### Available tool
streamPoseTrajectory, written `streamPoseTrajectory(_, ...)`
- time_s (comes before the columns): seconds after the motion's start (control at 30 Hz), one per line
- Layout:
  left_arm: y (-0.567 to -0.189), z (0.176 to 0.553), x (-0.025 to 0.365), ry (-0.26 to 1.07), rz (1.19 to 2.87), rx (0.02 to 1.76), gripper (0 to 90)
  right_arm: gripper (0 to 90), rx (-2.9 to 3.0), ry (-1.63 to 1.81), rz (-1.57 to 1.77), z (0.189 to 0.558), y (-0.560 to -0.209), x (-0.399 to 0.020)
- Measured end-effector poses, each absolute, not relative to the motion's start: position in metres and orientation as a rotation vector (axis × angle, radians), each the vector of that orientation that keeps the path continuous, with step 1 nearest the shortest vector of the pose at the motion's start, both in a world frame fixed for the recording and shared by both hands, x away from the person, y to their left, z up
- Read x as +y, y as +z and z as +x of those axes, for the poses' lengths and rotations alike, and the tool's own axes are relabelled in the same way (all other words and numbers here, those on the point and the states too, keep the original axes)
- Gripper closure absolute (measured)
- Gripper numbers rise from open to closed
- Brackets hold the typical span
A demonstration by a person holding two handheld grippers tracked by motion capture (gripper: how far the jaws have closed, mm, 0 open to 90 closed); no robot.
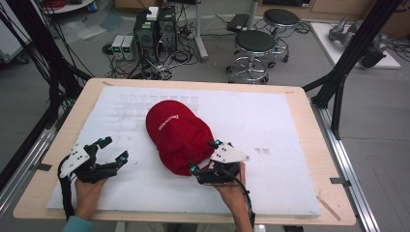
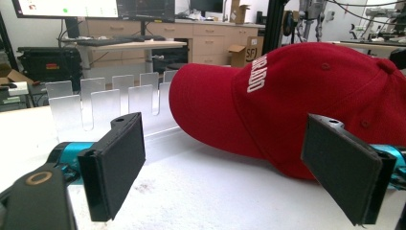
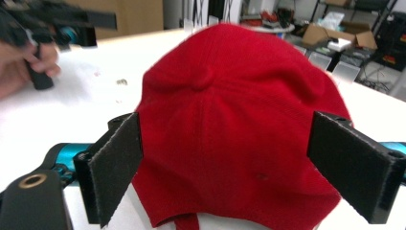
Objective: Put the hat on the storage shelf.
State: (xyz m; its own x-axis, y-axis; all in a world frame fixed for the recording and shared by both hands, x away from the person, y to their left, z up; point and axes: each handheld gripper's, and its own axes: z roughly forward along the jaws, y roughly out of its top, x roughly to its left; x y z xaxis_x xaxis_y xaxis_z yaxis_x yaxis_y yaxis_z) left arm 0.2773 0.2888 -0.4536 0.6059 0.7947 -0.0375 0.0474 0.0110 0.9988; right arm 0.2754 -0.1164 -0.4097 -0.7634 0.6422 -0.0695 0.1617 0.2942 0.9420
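Red cap (image 1: 180,135) lies at centre frame in the high view, on the white sheet (image 1: 270,125) covering the table (image 1: 309,116), brim toward upper left, white lettering on its side. Right gripper (image 1: 205,157), lower centre-right, sits at the cap's rear edge, jaws spread wide to either side of the crown, not clamped. Left gripper (image 1: 112,151), lower left, jaws apart, holds nothing, well clear of the cap. Clear plastic slotted rack (image 2: 110,98) stands behind the cap.
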Motion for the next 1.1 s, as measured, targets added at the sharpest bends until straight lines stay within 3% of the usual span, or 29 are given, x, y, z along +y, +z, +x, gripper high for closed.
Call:
streamPoseTrajectory(0.63, -0.454, 0.277, 0.289, 0.682, 1.461, 0.757, 15.5, 12.5, 2.114, 1.282, 0.834, 0.285, -0.425, -0.084)
streamPoseTrajectory(0.93, -0.454, 0.278, 0.289, 0.682, 1.458, 0.759, 15.5, 48.0, 2.110, 1.226, 0.845, 0.284, -0.429, -0.080)
streamPoseTrajectory(1.1, -0.454, 0.278, 0.289, 0.682, 1.458, 0.758, 15.5, 74.2, 2.122, 1.197, 0.839, 0.284, -0.428, -0.079)
